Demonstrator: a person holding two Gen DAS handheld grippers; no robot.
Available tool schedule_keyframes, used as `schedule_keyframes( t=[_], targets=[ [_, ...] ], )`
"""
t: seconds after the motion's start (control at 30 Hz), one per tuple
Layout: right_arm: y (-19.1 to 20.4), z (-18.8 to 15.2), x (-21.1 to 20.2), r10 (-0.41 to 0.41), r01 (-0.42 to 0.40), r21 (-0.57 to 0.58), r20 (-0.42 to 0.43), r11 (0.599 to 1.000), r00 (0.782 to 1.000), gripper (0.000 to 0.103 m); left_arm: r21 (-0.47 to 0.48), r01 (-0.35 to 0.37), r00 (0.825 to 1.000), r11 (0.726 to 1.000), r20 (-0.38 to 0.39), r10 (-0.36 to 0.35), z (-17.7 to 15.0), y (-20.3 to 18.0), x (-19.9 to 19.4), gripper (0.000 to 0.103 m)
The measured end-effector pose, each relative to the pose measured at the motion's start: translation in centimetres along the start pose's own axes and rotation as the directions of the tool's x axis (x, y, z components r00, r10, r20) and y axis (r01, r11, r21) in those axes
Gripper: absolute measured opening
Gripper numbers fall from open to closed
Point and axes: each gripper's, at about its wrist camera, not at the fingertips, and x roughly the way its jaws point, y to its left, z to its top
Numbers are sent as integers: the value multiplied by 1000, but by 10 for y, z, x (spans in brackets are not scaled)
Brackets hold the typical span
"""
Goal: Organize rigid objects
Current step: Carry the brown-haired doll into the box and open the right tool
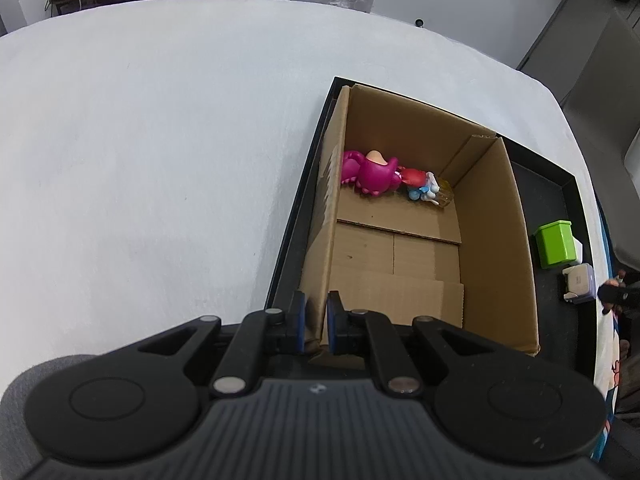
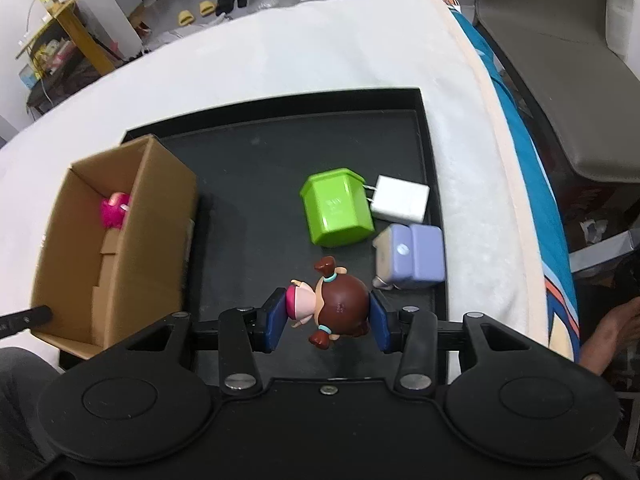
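Note:
My left gripper [image 1: 316,322] is shut on the near left wall of the open cardboard box [image 1: 496,248], which stands in a black tray [image 1: 568,184]. At the box's far end lie a magenta toy figure [image 1: 370,174] and a small red, white and blue figure [image 1: 420,188]. My right gripper [image 2: 329,316] is shut on a brown-haired doll figure [image 2: 336,300], held above the tray [image 2: 248,200] floor. The box [image 2: 156,216] stands to its left, with the magenta toy [image 2: 114,210] showing inside.
On the tray to the right lie a green box [image 2: 338,208], a white charger [image 2: 400,198] and a lilac charger [image 2: 412,256]. A white cloth covers the table [image 1: 160,140]. A grey chair [image 2: 560,60] stands at the right, and a person's hand [image 2: 612,332] shows at the right edge.

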Motion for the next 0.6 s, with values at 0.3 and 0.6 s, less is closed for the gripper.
schedule_keyframes(
  t=[0.3,0.6],
  targets=[
    [23,11,-12,91,-90,-13,54,996,994,43,5,-2,1000,1000,3,2,-1,2,1,9],
    [45,15,-20,165,-164,-23,71,986,984,43,23,-9,1000,1000,11,9,-5,2,8,9]
  ],
)
